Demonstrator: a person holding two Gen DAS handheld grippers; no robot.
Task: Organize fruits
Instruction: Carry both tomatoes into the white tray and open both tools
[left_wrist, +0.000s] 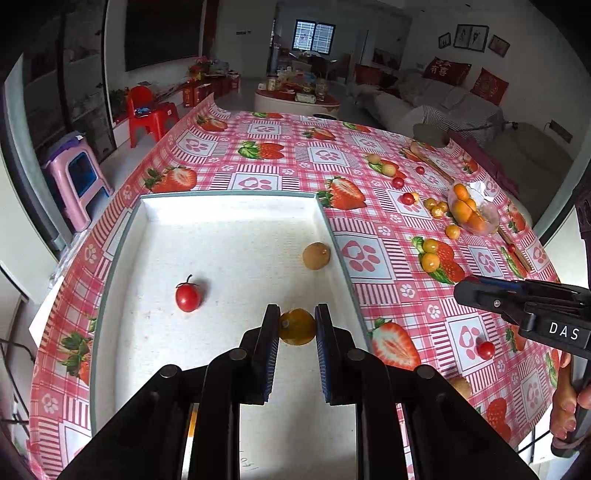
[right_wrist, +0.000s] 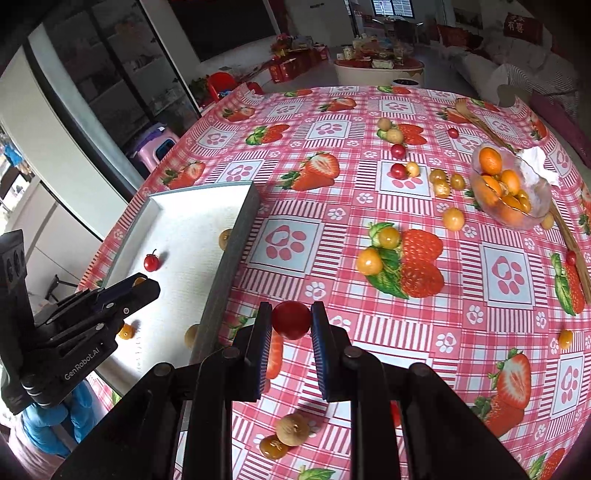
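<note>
My left gripper (left_wrist: 296, 326) is shut on a yellow-orange round fruit (left_wrist: 297, 327), held over the white tray (left_wrist: 229, 206). A red cherry tomato (left_wrist: 188, 297) and a tan longan (left_wrist: 316, 256) lie in the tray. My right gripper (right_wrist: 290, 320) is shut on a red cherry tomato (right_wrist: 291, 319), above the tablecloth just right of the tray's wall (right_wrist: 229, 258). The right gripper also shows in the left wrist view (left_wrist: 480, 291), and the left gripper in the right wrist view (right_wrist: 144, 286). Several fruits lie loose on the table.
A clear bowl (right_wrist: 509, 184) with orange fruits stands at the far right, with a white tissue (right_wrist: 535, 162) beside it and wooden chopsticks (right_wrist: 569, 236) near it. A longan (right_wrist: 293, 429) and an amber fruit (right_wrist: 273, 446) lie under my right gripper. Stools stand left of the table.
</note>
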